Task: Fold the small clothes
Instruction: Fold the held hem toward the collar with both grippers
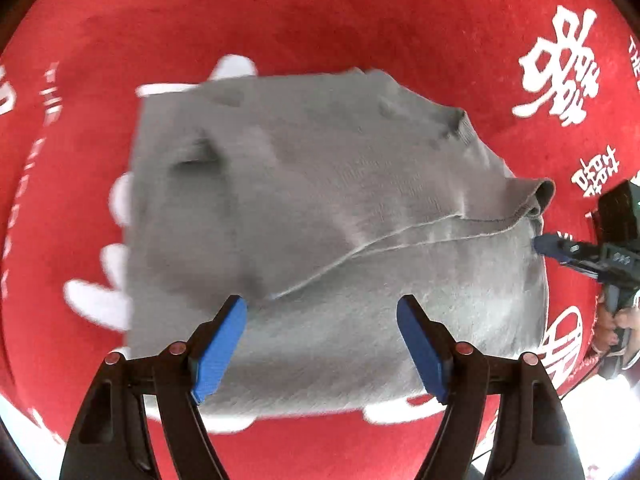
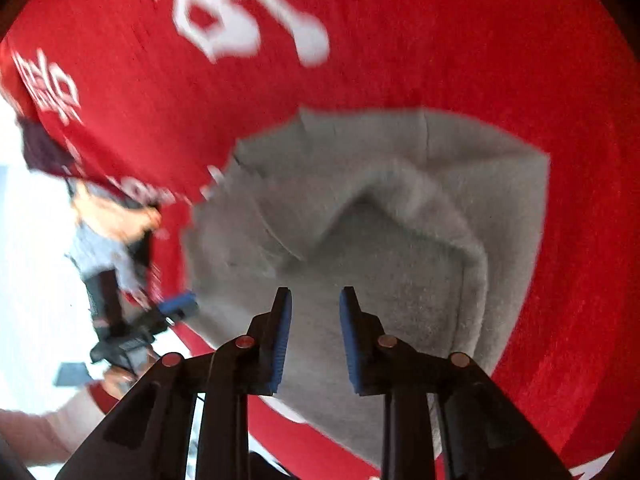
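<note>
A red cloth (image 1: 320,20) printed with white characters covers the worktop. The grey garment (image 1: 320,208), partly folded, lies mid-frame in both views. The left claw (image 1: 320,344) hangs wide apart above its near edge, holding nothing. The right claw (image 2: 314,332) is narrowly parted, empty, at the garment's right edge. To fold well, pinch the loose seam corners together and lay them square. Only "THE" (image 1: 52,92) reads at left; the Chinese characters (image 1: 560,68) at upper right are unclear.
</note>
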The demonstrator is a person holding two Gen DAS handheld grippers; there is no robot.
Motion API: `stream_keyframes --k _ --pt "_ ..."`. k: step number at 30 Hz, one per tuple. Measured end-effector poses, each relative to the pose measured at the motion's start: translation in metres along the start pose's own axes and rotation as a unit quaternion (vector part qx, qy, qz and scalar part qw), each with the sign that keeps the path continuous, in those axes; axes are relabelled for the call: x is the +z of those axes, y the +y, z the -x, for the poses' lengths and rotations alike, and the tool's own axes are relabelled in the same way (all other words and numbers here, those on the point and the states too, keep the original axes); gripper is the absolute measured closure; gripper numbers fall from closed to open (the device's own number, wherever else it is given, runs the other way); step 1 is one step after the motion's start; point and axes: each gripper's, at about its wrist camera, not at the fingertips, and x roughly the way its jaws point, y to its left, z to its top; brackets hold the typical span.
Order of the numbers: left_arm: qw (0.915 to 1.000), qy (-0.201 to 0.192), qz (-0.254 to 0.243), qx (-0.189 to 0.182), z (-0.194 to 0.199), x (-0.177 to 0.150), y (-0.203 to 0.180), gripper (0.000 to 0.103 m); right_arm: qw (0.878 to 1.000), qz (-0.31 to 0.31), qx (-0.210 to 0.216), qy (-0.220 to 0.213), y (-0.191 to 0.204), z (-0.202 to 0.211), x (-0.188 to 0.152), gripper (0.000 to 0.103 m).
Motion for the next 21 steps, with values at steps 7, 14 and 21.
stream_keyframes --k 7,14,21 --pt "0.9966 -0.072 0.033 0.022 -0.009 0.066 -0.006 0.025 0.998 -0.012 0.003 -0.056 0.000 -0.011 0.044 0.076" --pt "0.9796 -0.152 0.121 0.050 0.032 0.102 0.022 0.025 0.989 -0.047 -0.012 -0.138 -0.003 0.024 0.061 0.047" --pt "0.9878 -0.089 0.068 0.108 0.047 0.050 0.038 0.025 0.991 -0.035 -0.077 -0.104 -0.005 0.041 0.017 0.047"
